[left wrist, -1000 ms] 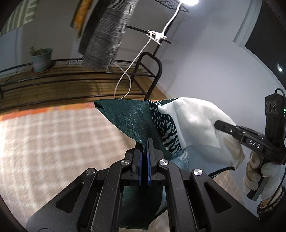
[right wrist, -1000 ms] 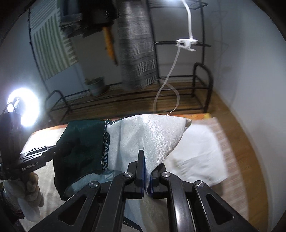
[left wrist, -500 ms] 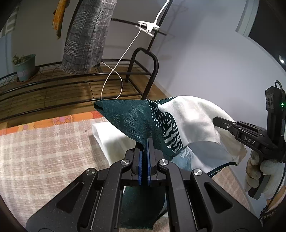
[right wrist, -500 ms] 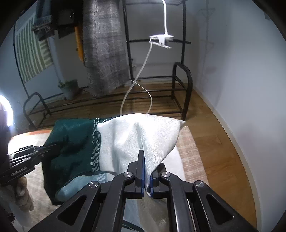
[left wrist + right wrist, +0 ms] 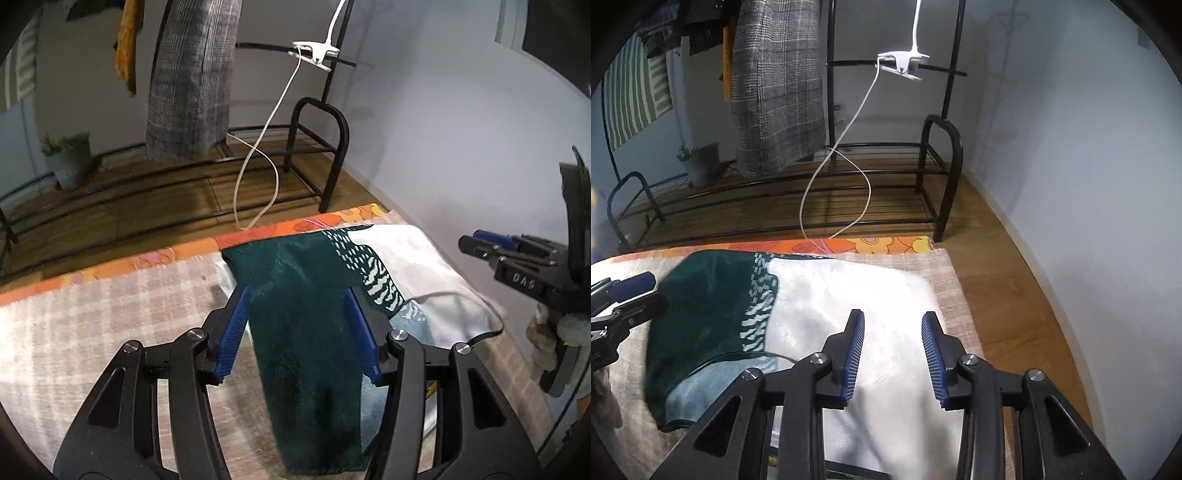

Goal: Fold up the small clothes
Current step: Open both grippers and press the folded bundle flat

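Garment (image 5: 798, 317), green at one end and white at the other, lies doubled over on the checked blanket (image 5: 92, 314), toward 12 o'clock of both cameras. Left gripper (image 5: 299, 328) and right gripper (image 5: 893, 354) hover above it, jaws wide, holding nothing. One fold looks laid; smoothing and further folding likely remain.

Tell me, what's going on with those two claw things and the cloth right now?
Left gripper open, right gripper open. Green-and-white garment lying on the checked blanket, nothing gripping it. Nothing in the way.
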Motion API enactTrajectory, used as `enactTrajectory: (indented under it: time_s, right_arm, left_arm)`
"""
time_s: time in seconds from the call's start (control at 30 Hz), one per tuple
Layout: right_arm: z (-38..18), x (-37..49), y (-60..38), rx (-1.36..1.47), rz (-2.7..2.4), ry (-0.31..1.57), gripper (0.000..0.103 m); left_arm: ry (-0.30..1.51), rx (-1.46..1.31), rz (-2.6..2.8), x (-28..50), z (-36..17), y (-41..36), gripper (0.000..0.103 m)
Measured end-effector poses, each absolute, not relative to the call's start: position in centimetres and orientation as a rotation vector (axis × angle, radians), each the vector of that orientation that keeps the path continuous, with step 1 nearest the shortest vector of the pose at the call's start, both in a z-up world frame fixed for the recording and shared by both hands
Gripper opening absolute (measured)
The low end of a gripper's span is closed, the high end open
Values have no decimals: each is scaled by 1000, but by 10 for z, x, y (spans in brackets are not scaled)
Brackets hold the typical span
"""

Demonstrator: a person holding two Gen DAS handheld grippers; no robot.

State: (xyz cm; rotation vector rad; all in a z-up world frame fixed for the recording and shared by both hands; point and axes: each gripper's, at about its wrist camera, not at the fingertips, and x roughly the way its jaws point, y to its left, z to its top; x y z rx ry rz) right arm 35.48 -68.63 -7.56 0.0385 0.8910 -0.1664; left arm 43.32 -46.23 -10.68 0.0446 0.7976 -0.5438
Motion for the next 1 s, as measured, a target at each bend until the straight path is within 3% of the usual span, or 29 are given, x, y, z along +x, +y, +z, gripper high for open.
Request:
enactTrajectory:
  time_s: [0.47,1.0]
  right_arm:
    - [-20,313,-656,39,-164,829,34]
    - [76,224,-579,35,-134,721,34]
  left_arm:
    - [736,66,-540,385,-58,-431,54]
    - [615,54,-538,284,24,-342,54]
